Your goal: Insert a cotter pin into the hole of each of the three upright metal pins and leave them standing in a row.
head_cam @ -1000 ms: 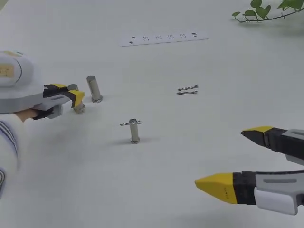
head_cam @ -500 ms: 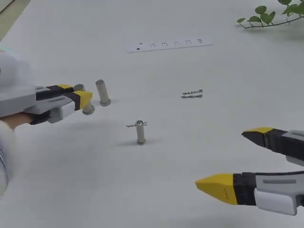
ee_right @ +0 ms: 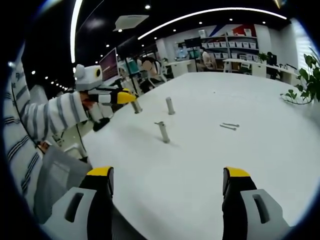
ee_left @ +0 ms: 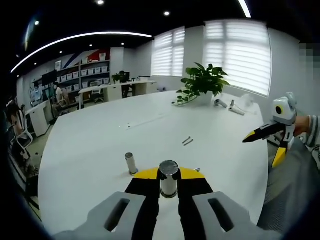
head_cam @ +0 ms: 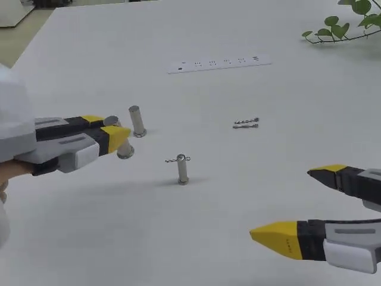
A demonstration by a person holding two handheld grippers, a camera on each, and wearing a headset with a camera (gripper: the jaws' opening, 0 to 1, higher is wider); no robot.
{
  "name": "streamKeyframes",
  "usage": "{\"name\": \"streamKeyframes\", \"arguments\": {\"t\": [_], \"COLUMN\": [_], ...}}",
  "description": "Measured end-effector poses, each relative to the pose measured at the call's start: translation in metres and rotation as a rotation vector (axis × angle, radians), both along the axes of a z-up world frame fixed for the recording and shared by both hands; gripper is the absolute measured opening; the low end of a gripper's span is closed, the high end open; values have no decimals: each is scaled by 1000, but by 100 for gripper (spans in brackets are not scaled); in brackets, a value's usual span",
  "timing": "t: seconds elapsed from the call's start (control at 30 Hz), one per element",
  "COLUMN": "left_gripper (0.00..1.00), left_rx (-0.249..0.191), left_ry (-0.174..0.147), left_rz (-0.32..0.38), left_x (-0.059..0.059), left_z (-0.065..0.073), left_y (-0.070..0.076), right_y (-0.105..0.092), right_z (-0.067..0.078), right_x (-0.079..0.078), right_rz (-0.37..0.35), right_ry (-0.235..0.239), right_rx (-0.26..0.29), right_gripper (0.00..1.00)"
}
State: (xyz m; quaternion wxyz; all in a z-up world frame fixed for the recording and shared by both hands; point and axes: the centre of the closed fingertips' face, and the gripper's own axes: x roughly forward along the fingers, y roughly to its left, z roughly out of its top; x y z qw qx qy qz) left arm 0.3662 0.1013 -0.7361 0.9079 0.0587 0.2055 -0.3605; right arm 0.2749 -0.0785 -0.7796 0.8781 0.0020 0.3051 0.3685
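Note:
My left gripper (head_cam: 121, 134) is shut on a plain metal pin (head_cam: 124, 150), seen between its jaws as the held pin (ee_left: 169, 180). A second plain pin (head_cam: 136, 121) stands upright just behind it, also visible as the standing pin (ee_left: 131, 163). A third pin (head_cam: 182, 169) stands alone near the middle with a cotter pin through its top. Two loose cotter pins (head_cam: 246, 123) lie flat to the right. My right gripper (head_cam: 281, 202) hovers open at the near right, holding nothing. From the right gripper (ee_right: 167, 175) I see the pinned pin (ee_right: 162, 131) and the left gripper (ee_right: 120, 96).
A flat white socket strip (head_cam: 219, 62) lies at the far side of the white table (head_cam: 190, 238). Leafy plant stems (head_cam: 345, 24) reach in at the far right corner. A person's striped sleeve (ee_right: 55, 120) is behind the left gripper.
The left gripper with its pin has shifted slightly right and nearer, a little away from the neighbouring pin. The head camera has also moved. The right gripper stays put.

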Motion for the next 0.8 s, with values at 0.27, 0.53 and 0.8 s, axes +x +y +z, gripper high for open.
{"name": "streamKeyframes", "arguments": {"t": [0.27,0.53,0.8], "left_gripper": [10,10,10], "left_rx": [-7,13,66], "left_ry": [7,6,62], "left_rz": [-137,-231,-312], "left_x": [-28,-41,-55], "left_z": [-2,-21,-54], "left_y": [-43,-79,-101], "right_y": [-3,-8,-14], "right_z": [0,-2,-3], "right_x": [-3,-5,-6], "right_rz": [-9,-20,-30], "right_ry": [1,14,19], "right_rx": [9,4,0], "right_gripper": [91,91,91]}}
